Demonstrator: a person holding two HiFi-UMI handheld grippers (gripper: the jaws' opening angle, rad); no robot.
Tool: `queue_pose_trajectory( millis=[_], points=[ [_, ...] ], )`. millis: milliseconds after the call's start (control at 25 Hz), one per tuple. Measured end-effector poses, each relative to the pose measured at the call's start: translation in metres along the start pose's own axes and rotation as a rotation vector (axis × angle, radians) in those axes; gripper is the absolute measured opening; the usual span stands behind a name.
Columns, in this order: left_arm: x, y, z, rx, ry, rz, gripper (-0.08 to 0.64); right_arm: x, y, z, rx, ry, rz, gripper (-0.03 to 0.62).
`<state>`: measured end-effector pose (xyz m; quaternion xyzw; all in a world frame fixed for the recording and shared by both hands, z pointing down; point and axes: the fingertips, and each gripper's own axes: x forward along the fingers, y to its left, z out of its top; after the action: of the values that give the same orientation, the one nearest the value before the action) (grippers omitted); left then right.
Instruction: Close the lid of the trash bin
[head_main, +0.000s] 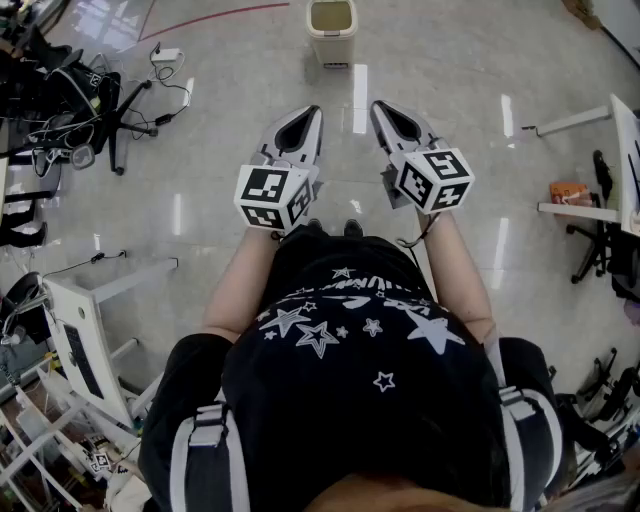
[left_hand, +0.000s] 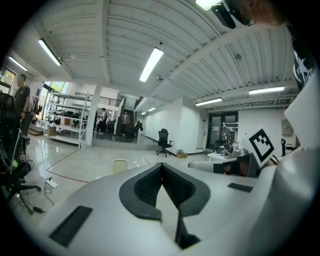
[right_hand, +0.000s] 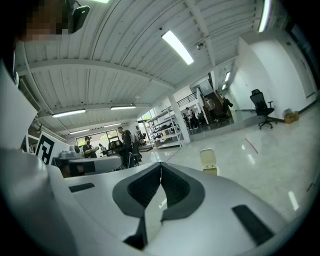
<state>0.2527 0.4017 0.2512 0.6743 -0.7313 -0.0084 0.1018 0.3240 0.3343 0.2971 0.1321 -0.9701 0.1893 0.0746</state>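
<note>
Glossy pale floor (head_main: 230, 90), boxy cream trash bin (head_main: 331, 30)

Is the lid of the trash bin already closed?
No, the lid stands upright above the trash bin, and the head view looks down into the open bin.

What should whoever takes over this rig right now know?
Left gripper: jaws shut, empty.
Right gripper: jaws shut, empty.
Both are held side by side, pointing toward the small beige plastic trash bin, which stands well ahead on the glossy floor, out of contact.
Its lid stands upright, open.
Done: nothing yet.
Left: approach and push the lid down.
</note>
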Motion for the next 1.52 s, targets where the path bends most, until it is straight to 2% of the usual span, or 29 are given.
queue_pose_trajectory(
  millis=[160,320,480,800,1520],
  points=[
    [0.0,0.019,0.003,0.009,-0.023,0.054,0.012,0.005,-0.013,0.002,-0.003,0.001,0.002,0.008],
    [-0.003,0.043,0.001,-0.029,-0.026,0.117,0.012,0.015,-0.02,-0.002,-0.011,0.031,0.005,0.008],
    [0.003,0.056,0.001,-0.027,-0.035,0.13,0.011,0.027,-0.028,0.004,-0.008,0.025,0.001,0.006],
    [0.051,0.088,0.006,-0.046,-0.044,0.078,0.012,0.07,-0.052,0.014,-0.016,0.031,-0.041,0.006],
    [0.185,0.204,0.054,-0.041,-0.029,-0.074,0.012,0.221,-0.106,0.092,0.01,-0.042,-0.152,0.008]
  ],
)
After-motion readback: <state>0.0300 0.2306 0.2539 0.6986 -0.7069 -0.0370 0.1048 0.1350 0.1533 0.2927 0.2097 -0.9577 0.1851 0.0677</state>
